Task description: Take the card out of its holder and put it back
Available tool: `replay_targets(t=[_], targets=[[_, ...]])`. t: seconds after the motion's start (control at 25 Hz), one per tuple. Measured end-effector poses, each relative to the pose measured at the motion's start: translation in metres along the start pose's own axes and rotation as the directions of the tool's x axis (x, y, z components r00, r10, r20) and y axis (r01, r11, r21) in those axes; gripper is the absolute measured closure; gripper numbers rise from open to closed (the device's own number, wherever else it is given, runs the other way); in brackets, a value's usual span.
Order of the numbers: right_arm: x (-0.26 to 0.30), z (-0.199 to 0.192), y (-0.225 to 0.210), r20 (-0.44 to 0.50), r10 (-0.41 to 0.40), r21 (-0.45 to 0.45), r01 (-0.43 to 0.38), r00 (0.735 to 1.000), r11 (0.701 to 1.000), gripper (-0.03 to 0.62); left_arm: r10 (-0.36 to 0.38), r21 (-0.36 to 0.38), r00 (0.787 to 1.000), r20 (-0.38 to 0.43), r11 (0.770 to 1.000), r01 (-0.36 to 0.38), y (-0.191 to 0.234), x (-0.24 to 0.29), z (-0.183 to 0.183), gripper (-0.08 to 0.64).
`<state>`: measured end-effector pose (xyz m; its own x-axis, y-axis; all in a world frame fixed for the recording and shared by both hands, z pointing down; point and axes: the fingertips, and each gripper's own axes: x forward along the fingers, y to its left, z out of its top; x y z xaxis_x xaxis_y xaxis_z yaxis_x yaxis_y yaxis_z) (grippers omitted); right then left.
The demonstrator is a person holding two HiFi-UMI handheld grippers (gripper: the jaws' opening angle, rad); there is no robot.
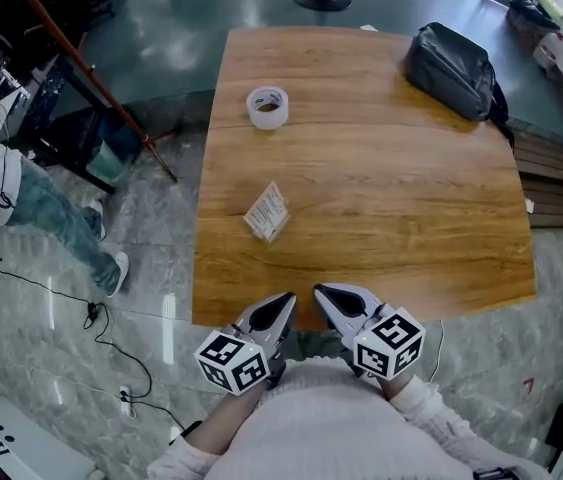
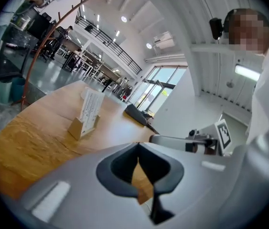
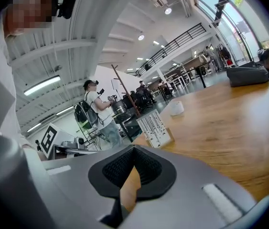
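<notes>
**Card and holder task: nothing started yet, as far as I can see**

The card (image 1: 266, 208) is standing upright in its little wooden holder (image 2: 78, 127), around the middle of the left half of the table (image 1: 411, 228). From the head view it looks fully seated in the slot, with nothing touching it.

Both grippers are back at the near edge of the table, close in front of the person and well apart from the card. The left gripper (image 1: 286, 301) has its jaws together at the tips. Its own view shows only bare tabletop through the sliver behind them, so it's got nothing in it. The right gripper (image 1: 323, 292) is the same: jaws brought together, no card or anything else between them. Both gripper views have the card out ahead on the wood, left gripper (image 2: 138, 147) and right gripper (image 3: 134, 149) alike.

My read is that the whole task is left to do. One gripper needs to spread its jaws, go out to the card and pinch it, probably with the other steadying the holder since it looks light. Then it lifts the card clear and slides it back into the slot.

Other stuff on the table is a tape roll (image 1: 267, 107) farther back and a black bag (image 1: 451, 68) at the far right corner. Both are well away from the card, so they shouldn't get in the way.
</notes>
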<state>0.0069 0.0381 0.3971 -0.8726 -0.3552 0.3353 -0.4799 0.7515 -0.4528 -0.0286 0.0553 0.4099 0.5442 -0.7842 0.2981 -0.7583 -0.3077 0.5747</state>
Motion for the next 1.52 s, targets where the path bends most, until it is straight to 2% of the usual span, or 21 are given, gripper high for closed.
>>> replay_targets(t=[0.2,0.44,0.64,0.92,1.2,1.52], targets=[[0.007,0.003,-0.008,-0.003,0.002,0.032,-0.002,1.000,0.999,0.598,0.047,-0.009,0.999,0.022,0.999,-0.047,0.016,0.001,0.009,0.552],[0.014,0.011,-0.006,-0.003,0.003,0.041,-0.003,1.000,0.999,0.597,0.045,-0.038,0.996,0.073,0.998,-0.042,0.027,-0.001,0.030,0.551],[0.020,0.008,-0.002,-0.010,0.007,0.058,-0.006,1.000,0.998,0.598,0.067,0.038,0.997,0.042,0.997,-0.069,0.033,0.003,0.031,0.551],[0.029,-0.002,-0.003,-0.033,0.020,0.104,-0.016,0.999,0.994,0.597,0.073,0.040,0.996,0.041,0.996,-0.075,0.048,0.004,0.032,0.551],[0.040,-0.011,-0.006,-0.054,0.024,0.136,-0.016,0.998,0.991,0.597,0.081,0.099,0.994,0.068,0.991,-0.087,0.065,0.004,0.047,0.550],[0.048,-0.017,-0.019,-0.050,0.014,0.172,-0.005,0.999,0.985,0.597,0.100,0.122,0.991,0.092,0.986,-0.111,0.091,0.008,0.062,0.501]])
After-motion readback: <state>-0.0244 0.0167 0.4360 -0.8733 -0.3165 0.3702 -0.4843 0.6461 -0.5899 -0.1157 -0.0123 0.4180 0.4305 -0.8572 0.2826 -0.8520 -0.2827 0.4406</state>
